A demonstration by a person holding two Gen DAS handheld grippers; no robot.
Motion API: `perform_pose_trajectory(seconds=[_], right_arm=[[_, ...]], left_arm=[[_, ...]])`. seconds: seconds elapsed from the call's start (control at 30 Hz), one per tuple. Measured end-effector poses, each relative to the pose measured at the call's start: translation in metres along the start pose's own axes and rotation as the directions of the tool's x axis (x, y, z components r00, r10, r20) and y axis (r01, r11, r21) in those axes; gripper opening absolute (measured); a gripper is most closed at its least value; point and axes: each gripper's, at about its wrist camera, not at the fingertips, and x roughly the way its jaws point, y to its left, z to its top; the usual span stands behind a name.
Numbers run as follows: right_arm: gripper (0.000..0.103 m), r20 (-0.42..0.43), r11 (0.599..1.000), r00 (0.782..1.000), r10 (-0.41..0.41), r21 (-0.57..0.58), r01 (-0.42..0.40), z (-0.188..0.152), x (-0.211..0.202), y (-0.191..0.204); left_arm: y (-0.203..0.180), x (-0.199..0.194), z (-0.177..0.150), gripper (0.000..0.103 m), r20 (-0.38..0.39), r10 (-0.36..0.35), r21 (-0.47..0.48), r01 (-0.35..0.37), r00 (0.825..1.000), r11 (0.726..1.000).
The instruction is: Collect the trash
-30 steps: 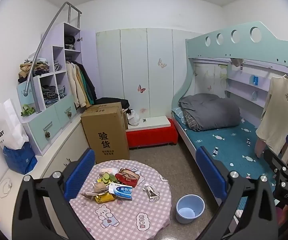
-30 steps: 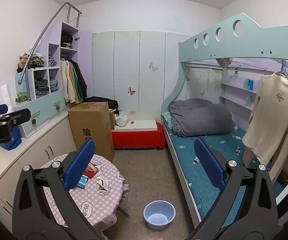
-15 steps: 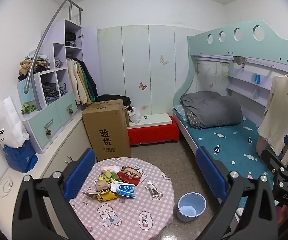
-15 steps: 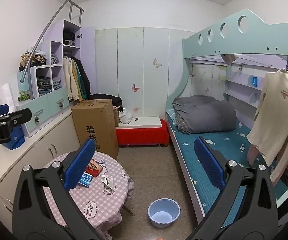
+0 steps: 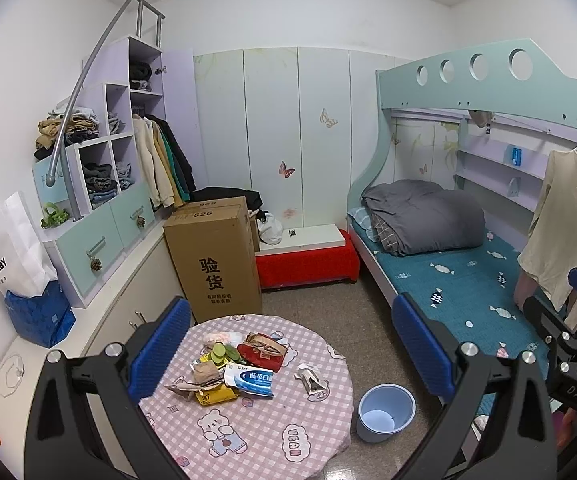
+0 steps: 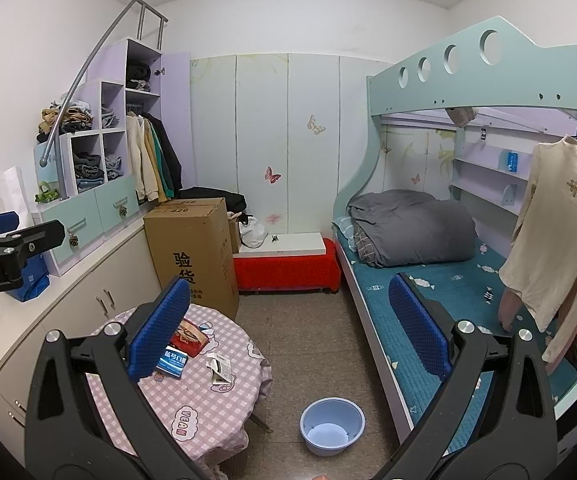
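A pile of trash lies on the round table (image 5: 256, 440) with the pink checked cloth: a red packet (image 5: 262, 354), a blue-and-white packet (image 5: 250, 380), a yellow packet (image 5: 214, 394), green slices (image 5: 222, 352) and a crumpled white wrapper (image 5: 310, 376) off to the right. A light blue bin (image 5: 386, 406) stands on the floor right of the table. My left gripper (image 5: 290, 344) hangs open above the table, holding nothing. My right gripper (image 6: 288, 328) is open too, over the floor between table (image 6: 208, 396) and bed, with the bin (image 6: 332, 424) below it.
A tall cardboard box (image 5: 212, 256) stands behind the table, next to a red bench (image 5: 308, 264). The bunk bed (image 5: 468, 280) runs along the right, with a cream shirt (image 5: 564, 232) hanging there. Low cabinets (image 5: 128, 308) and shelves line the left wall.
Both views have drifted slightly. The right wrist view now shows more of the table. Both grippers stay open and empty.
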Motion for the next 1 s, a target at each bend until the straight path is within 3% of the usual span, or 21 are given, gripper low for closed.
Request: perform_pose_trajectory(seconds=[1.0], right_arm=[[0.097, -0.017, 1.000, 1.000, 0.002, -0.002, -0.002, -0.005, 0.020, 0.015]], left_arm=[[0.015, 0.029, -0.002, 0.099, -0.019, -0.009, -0.001, 0.009, 1.000, 1.000]])
